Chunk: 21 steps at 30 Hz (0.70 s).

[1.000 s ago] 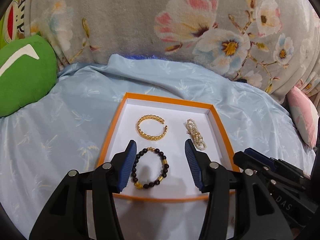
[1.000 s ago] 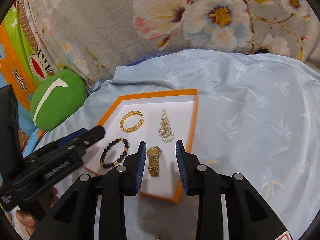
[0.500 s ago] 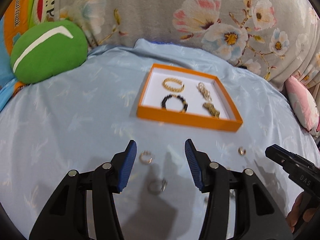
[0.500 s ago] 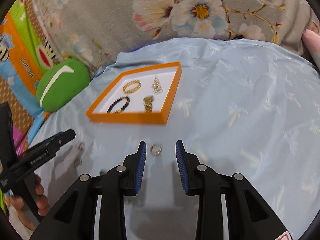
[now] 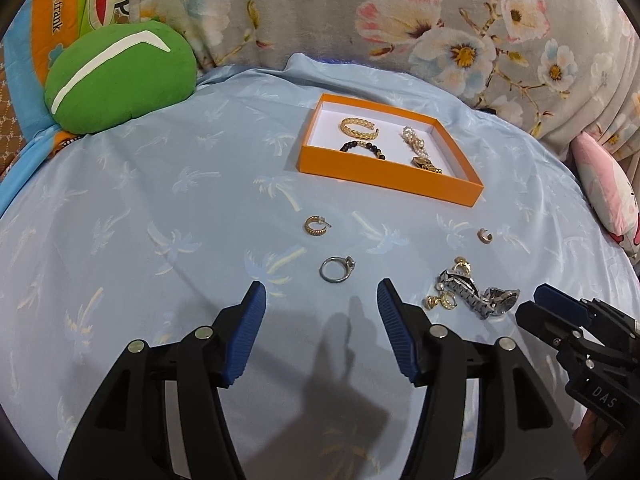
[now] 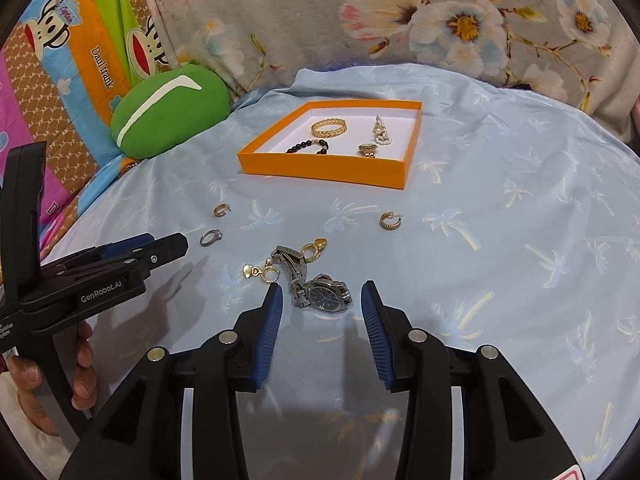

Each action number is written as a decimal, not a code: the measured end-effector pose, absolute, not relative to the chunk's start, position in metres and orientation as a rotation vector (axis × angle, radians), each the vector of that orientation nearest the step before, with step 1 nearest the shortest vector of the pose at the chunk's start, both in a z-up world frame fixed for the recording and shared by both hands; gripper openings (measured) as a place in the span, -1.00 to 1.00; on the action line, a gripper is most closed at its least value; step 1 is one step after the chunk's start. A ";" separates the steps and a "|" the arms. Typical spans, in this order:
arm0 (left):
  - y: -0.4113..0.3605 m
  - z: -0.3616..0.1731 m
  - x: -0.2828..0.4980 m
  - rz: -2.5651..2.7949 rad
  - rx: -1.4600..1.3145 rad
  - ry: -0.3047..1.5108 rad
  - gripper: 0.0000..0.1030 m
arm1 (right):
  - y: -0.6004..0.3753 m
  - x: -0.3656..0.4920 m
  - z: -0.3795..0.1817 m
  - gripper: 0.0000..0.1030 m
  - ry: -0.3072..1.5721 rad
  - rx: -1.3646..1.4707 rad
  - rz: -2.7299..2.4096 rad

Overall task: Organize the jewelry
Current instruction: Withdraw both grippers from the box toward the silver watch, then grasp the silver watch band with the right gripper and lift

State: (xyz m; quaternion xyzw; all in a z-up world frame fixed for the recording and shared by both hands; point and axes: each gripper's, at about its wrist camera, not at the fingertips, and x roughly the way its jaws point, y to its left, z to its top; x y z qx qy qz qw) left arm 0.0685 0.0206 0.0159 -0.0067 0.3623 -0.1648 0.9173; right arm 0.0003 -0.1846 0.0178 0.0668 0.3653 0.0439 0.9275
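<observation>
blue-padded left tool tilted down near silver ring, released, just widening; right tool likewise over watch.

Tray behind loose rings (watch rightward, perhaps nearest)

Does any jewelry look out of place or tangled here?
Yes. Several pieces lie loose on the blue sheet outside the orange box: a silver ring, two gold hoops, and a silver watch heaped with gold earrings.
</observation>
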 end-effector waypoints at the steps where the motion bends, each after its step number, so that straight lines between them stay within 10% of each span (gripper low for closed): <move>1: 0.020 0.016 0.069 -0.340 -0.011 0.748 0.09 | -0.185 0.001 0.017 -0.21 0.757 0.143 0.096; 21: 0.026 0.011 0.073 -0.348 -0.032 0.792 0.09 | -0.187 0.039 0.004 -0.14 0.878 0.062 0.246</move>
